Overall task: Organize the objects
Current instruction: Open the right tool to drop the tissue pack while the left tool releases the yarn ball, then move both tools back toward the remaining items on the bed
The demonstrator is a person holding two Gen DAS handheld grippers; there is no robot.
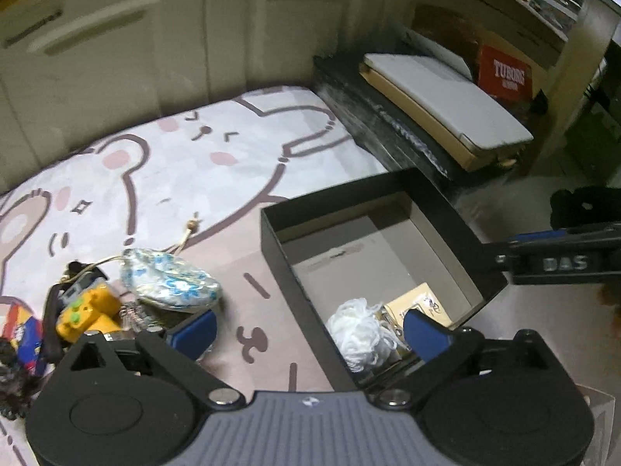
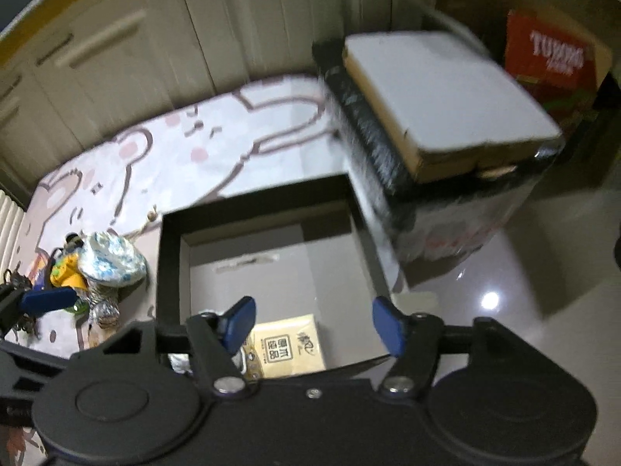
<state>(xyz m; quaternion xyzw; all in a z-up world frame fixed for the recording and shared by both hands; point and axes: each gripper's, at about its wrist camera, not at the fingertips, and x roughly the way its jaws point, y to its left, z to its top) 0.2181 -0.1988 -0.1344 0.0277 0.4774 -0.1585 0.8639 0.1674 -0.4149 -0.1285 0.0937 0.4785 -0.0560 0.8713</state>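
A black open box (image 1: pixel 388 190) stands on the mat's right edge. It holds a white ball of string (image 1: pixel 361 334) and a tan packet (image 1: pixel 423 303). Left of it lies a pile with a blue-flowered pouch (image 1: pixel 170 279) and a yellow toy (image 1: pixel 87 310). My left gripper (image 1: pixel 310 332) hangs open and empty above the box's near left corner. In the right wrist view my right gripper (image 2: pixel 314 324) is open over the box (image 2: pixel 167 272), with the tan packet (image 2: pixel 289 345) lying below it, untouched. The pouch (image 2: pixel 112 258) and yellow toy (image 2: pixel 66 272) show at the left.
A pink bear-print mat (image 1: pixel 194 163) covers the floor before pale cabinet doors (image 1: pixel 116 39). Behind the box a black case (image 1: pixel 388 124) carries a flat white-topped carton (image 1: pixel 446 93). A red carton (image 1: pixel 504 73) stands further back. Glossy floor (image 2: pixel 504 310) lies to the right.
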